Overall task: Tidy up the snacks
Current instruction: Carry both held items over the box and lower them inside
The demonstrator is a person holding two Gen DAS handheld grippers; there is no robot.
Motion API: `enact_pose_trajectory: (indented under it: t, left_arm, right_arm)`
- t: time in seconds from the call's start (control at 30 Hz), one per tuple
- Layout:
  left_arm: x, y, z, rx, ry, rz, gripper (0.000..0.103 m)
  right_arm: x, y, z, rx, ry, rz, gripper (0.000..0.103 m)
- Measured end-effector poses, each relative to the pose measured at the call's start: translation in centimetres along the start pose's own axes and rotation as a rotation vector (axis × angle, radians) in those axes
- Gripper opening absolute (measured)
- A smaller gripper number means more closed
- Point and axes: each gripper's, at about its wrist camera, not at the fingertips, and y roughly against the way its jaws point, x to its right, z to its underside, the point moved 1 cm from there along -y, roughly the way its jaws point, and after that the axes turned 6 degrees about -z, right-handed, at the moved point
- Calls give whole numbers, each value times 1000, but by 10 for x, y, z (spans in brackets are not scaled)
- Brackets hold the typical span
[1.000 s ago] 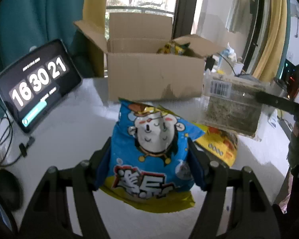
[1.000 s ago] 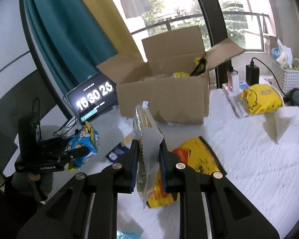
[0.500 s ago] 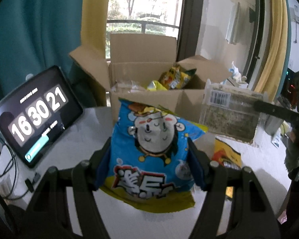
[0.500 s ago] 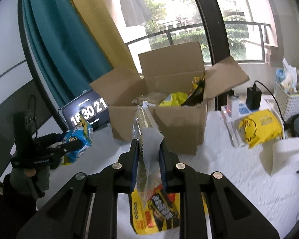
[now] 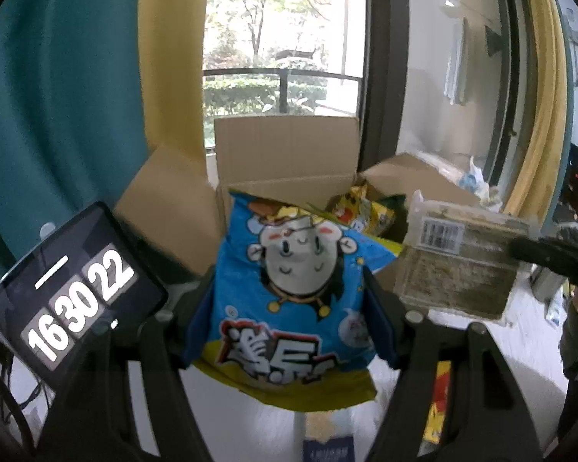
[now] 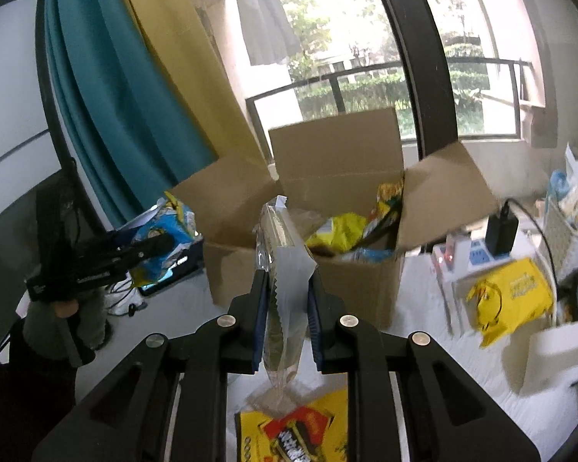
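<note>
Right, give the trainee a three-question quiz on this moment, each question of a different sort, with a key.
1. True or false: the left gripper is shut on the blue snack bag.
2. Multiple choice: the right gripper holds a) a yellow bag, b) a clear packet with dark contents, c) nothing.
3. Fill in: several snacks already lie inside the open ______ ahead of both grippers.

Key: 1 true; 2 b; 3 cardboard box.
</note>
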Motion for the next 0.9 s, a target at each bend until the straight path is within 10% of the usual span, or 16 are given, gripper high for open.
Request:
enact_pose_trajectory:
  t: [0.6,0.9]
  left_arm:
    - [-9,-116,-45,-73,118,-12,75]
    - [-23,-108,-48,-55,164,1,86]
  right_arm:
    - [29,-21,-54,82,36,48,21]
    - [39,-47,-62,69,10,53,20]
